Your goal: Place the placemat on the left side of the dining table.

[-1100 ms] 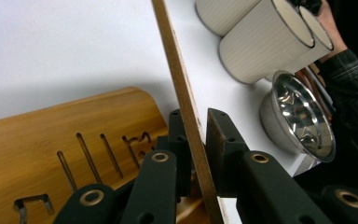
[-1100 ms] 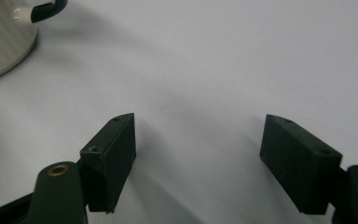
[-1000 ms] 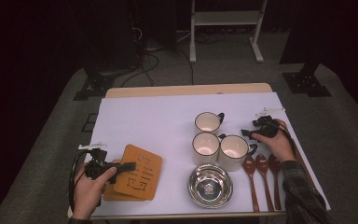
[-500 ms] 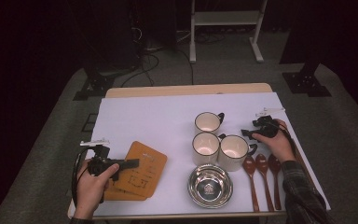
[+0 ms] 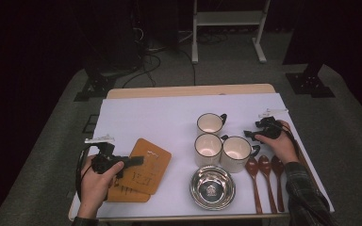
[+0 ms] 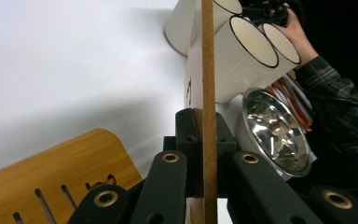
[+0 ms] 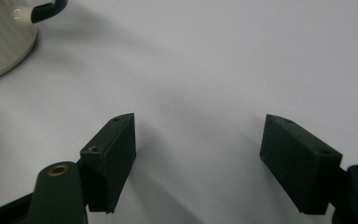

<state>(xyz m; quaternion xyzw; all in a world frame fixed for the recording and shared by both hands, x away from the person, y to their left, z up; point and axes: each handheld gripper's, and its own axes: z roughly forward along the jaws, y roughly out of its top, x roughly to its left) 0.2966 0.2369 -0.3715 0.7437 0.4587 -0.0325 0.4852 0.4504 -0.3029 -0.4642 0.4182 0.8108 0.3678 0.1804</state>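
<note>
My left gripper (image 5: 134,161) is shut on the near-left edge of a thin brown wooden board (image 5: 148,165), held a little above a second wooden board (image 5: 122,193) at the table's front left. In the left gripper view the held board (image 6: 209,93) stands edge-on between the jaws of my left gripper (image 6: 209,161), with the slotted lower board (image 6: 51,172) below. My right gripper (image 5: 250,135) rests on the white sheet beside the right mug (image 5: 236,149). It is open (image 7: 198,154) with nothing between its jaws.
Three cream mugs with dark rims cluster mid-table: the other two sit at the back (image 5: 209,124) and to the left (image 5: 207,146). A steel bowl (image 5: 212,187) lies in front of them. Three brown wooden spoons (image 5: 264,179) lie at the right under the person's forearm.
The held board has lifted slightly and shifted away from me, uncovering the front edge of the lower board. The right hand has stayed still.
</note>
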